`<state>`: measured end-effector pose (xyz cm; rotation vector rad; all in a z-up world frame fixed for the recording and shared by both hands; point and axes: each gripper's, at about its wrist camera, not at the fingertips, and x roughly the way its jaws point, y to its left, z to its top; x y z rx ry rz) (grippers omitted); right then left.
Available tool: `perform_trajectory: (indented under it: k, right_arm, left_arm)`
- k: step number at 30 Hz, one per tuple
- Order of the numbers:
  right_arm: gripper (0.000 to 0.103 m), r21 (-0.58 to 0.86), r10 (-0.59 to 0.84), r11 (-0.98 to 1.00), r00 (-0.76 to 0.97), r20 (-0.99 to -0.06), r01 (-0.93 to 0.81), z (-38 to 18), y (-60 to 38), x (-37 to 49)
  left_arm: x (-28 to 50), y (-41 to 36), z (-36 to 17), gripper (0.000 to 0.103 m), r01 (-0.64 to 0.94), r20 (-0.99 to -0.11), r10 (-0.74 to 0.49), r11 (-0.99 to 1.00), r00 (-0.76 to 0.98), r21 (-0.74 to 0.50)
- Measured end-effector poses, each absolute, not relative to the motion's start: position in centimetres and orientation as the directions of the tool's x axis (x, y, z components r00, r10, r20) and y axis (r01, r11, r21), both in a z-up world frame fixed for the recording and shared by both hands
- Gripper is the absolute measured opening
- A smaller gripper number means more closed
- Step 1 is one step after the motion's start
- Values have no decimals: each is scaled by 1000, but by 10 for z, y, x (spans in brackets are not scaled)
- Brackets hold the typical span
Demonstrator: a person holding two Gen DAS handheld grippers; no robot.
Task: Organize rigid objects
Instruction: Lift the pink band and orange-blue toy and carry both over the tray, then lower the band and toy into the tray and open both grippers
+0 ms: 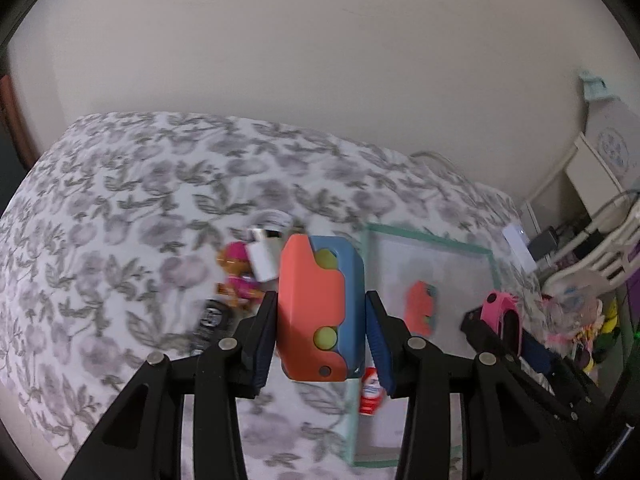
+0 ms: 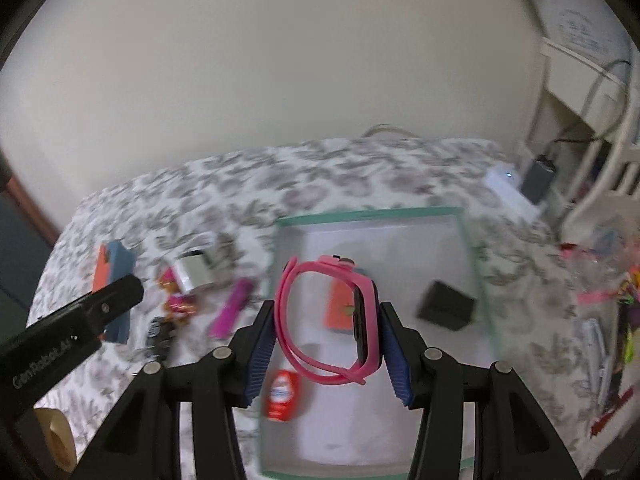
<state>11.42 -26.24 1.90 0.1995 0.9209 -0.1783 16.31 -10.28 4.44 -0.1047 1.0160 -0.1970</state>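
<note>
While both claws are loaded, the coming move is judged to turn on how the clear tray (image 2: 476, 264) lies from each of them. In the right wrist view the right gripper (image 2: 326, 324) is seen closed on a pink watch (image 2: 320, 272), its pads pressed against the strap loop and the dark face, with the loop's long axis running up and down the frame. The watch hangs over the tray's interior at frame centre, where an orange block (image 2: 338, 308), a black box (image 2: 446, 306) and, at the near rim, a red tube (image 2: 282, 396) are already lying. In the left wrist view the left gripper (image 1: 320, 320) is seen clamped on an orange-and-blue toy (image 1: 320, 308), held upright. The tray sits to the right of this claw, so the right hand is taken as nearer to a drop. Loose items are left on the floral cloth (image 1: 120, 200) at left.
</note>
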Motion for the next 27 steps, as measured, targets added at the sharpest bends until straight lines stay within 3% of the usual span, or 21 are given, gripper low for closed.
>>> perform_trajectory:
  k: [10, 16, 27]
  right_arm:
    - [53, 76, -131, 933, 526, -841, 353, -16, -325, 112]
    - [53, 71, -112, 930, 462, -880, 361, -48, -330, 115]
    - [53, 34, -123, 937, 419, -900, 349, -66, -328, 119]
  left_arm:
    - [166, -171, 7, 44, 224, -858, -269, 957, 437, -186]
    - [173, -183, -28, 44, 220, -889, -290, 950, 355, -222]
    - [174, -192, -45, 44, 241, -902, -275, 949, 332, -201]
